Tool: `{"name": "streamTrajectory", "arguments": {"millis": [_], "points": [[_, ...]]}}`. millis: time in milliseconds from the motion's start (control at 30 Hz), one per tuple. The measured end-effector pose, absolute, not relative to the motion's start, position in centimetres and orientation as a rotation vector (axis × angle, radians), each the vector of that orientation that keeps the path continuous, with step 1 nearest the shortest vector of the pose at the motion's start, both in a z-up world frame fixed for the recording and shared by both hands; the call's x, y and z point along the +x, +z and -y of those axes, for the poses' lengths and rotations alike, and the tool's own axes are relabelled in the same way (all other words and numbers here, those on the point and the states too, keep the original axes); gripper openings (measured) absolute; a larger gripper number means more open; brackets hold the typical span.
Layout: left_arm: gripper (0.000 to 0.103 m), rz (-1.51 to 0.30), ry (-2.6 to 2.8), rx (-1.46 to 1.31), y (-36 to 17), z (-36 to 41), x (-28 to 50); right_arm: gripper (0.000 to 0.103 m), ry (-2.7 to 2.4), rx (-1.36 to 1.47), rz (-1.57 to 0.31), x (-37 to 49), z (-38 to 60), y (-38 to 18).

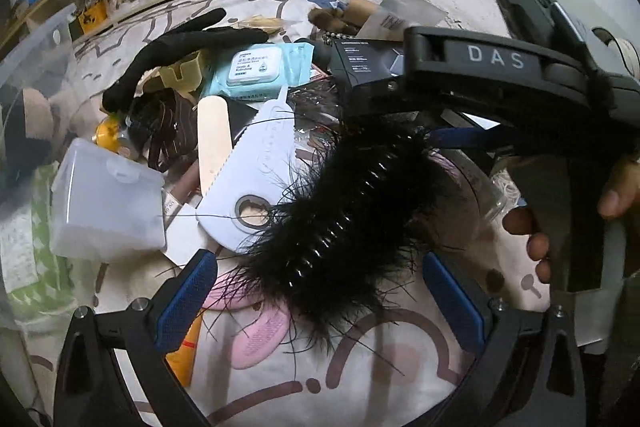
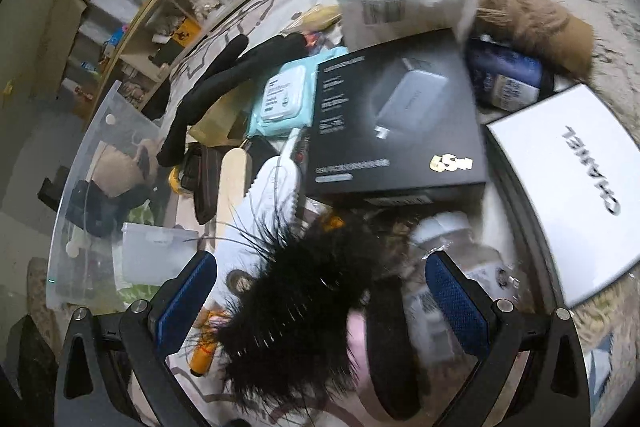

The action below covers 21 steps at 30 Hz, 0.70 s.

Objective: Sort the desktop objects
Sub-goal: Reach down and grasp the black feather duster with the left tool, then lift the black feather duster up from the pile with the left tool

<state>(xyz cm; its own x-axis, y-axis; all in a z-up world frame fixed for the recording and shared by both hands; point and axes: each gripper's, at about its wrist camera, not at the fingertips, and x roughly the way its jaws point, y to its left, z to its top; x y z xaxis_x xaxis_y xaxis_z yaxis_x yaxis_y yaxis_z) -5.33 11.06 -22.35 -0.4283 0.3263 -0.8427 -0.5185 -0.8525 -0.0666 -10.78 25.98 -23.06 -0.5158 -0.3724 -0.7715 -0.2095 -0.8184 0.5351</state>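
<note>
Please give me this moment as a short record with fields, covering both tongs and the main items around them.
surface: patterned cloth
left tongs: open, over the black feathered hair clip
right tongs: open, the same clip between them
nearby: blue wet-wipes pack, black charger box, white Chanel box
bin: clear plastic container at left

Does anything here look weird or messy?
Yes: a black feathery hair comb lies slanted over the white plastic card and pink pad, its wispy strands straggling everywhere. Both grippers, left and right, are open.
</note>
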Motion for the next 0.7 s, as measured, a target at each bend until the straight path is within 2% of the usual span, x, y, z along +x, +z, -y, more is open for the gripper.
{"name": "streamTrajectory", "arguments": {"millis": [133, 267, 500, 567, 633, 700], "points": [[0.103, -0.205, 2.254, -1.295, -22.2, -10.6, -5.6, 0.103, -2.343, 1.497, 1.037, -11.1, -26.0, -24.2], [0.103, -0.184, 2.226, -1.277, -22.1, -10.7, -5.5, 0.103, -2.311, 1.472, 1.088, -10.7, -26.2, -24.0], [0.103, -0.23, 2.173, -1.186, -21.7, -12.0, -4.6, 0.103, -2.28, 1.403, 1.157, -10.5, -26.4, -23.1], [0.099, -0.246, 2.154, -1.173, -21.8, -12.4, -4.7, 0.103, -2.276, 1.39, 1.161, -10.6, -26.3, -22.9], [0.087, -0.243, 2.135, -1.166, -21.9, -12.6, -5.0, 0.103, -2.276, 1.372, 1.167, -10.6, -26.3, -22.7], [0.082, -0.245, 2.124, -1.168, -22.3, -12.8, -5.5, 0.103, -2.267, 1.33, 1.186, -10.4, -26.5, -22.3]]}}
